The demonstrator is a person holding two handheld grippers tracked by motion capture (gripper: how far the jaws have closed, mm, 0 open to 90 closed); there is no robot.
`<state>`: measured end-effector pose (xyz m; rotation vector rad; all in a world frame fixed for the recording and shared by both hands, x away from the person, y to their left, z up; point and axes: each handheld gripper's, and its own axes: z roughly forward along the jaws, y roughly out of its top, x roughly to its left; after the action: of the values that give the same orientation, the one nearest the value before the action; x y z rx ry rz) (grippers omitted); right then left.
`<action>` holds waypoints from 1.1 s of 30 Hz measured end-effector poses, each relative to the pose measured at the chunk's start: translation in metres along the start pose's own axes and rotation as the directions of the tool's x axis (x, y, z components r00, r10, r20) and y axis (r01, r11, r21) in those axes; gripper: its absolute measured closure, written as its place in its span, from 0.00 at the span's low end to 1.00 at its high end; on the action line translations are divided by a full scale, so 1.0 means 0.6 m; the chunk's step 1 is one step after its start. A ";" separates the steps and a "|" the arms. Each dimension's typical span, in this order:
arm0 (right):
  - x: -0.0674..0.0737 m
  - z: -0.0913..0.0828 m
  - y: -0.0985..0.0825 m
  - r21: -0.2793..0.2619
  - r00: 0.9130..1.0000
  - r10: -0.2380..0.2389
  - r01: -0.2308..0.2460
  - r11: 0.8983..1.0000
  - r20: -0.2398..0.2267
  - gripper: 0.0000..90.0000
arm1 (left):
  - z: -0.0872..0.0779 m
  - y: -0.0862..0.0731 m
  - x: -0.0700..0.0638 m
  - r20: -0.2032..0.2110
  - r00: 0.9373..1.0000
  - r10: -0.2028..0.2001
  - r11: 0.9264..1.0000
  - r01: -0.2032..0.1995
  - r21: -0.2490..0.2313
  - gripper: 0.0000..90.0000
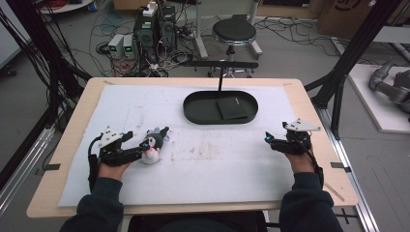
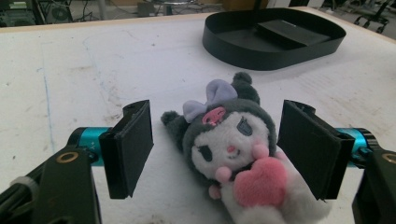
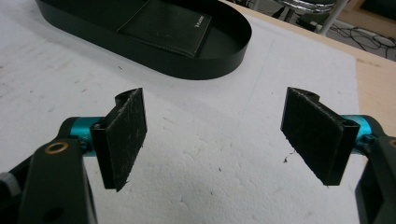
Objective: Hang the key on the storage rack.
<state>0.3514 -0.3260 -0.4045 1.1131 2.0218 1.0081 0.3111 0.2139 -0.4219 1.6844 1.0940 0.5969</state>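
Observation:
A small plush toy with a dark hood, a lilac bow and a pink heart lies on the white mat at the left. My left gripper is open around it. In the left gripper view the plush toy lies between the two black pads, closer to the right one, with a gap on each side. My right gripper is open above bare mat at the right; its pads hold nothing. A black oval tray with a black wallet in it sits at the back middle.
The white mat covers most of the wooden table. A black post with a crossbar stands behind the tray. A stool, computers and cables are on the floor beyond the table.

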 end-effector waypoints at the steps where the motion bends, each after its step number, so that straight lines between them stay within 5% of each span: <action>1: 0.001 0.000 0.000 0.000 1.000 -0.003 0.003 1.000 -0.002 0.26 | 0.004 0.001 -0.004 -0.013 1.000 0.008 1.000 -0.008 0.009 0.29; 6: 0.005 -0.002 0.003 -0.012 1.000 -0.011 0.011 1.000 -0.006 0.26 | 0.026 -0.002 -0.022 -0.060 0.998 0.003 0.997 0.002 0.081 0.29; 10: 0.008 0.005 0.006 -0.007 1.000 -0.019 0.019 1.000 -0.012 0.26 | 0.045 -0.013 -0.032 -0.044 0.999 -0.005 0.984 0.013 0.176 0.28; 13: 0.008 0.006 0.006 -0.005 1.000 -0.023 0.023 1.000 -0.013 0.26 | 0.053 -0.017 -0.037 -0.032 0.999 -0.009 0.980 0.015 0.200 0.25; 19: 0.007 0.003 0.005 -0.002 1.000 -0.015 0.015 1.000 -0.014 0.26 | 0.063 -0.021 -0.055 0.028 0.997 0.072 0.968 -0.076 0.239 0.22; 23: 0.008 0.001 0.004 -0.001 1.000 -0.013 0.013 1.000 -0.015 0.26 | 0.064 -0.019 -0.059 0.070 0.993 0.098 0.955 -0.114 0.274 0.39; 28: 0.007 0.002 0.004 -0.005 1.000 -0.013 0.013 1.000 -0.018 0.27 | 0.061 -0.011 -0.053 0.055 0.994 0.094 0.955 -0.105 0.277 0.49; 33: 0.005 -0.002 0.005 -0.017 1.000 0.014 -0.014 1.000 -0.011 0.27 | 0.046 0.009 -0.034 0.049 0.998 0.044 0.978 -0.053 0.201 0.50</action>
<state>0.3505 -0.3225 -0.4020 1.1162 2.0129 1.0393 0.3258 0.1824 -0.4251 1.8954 1.1152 0.4890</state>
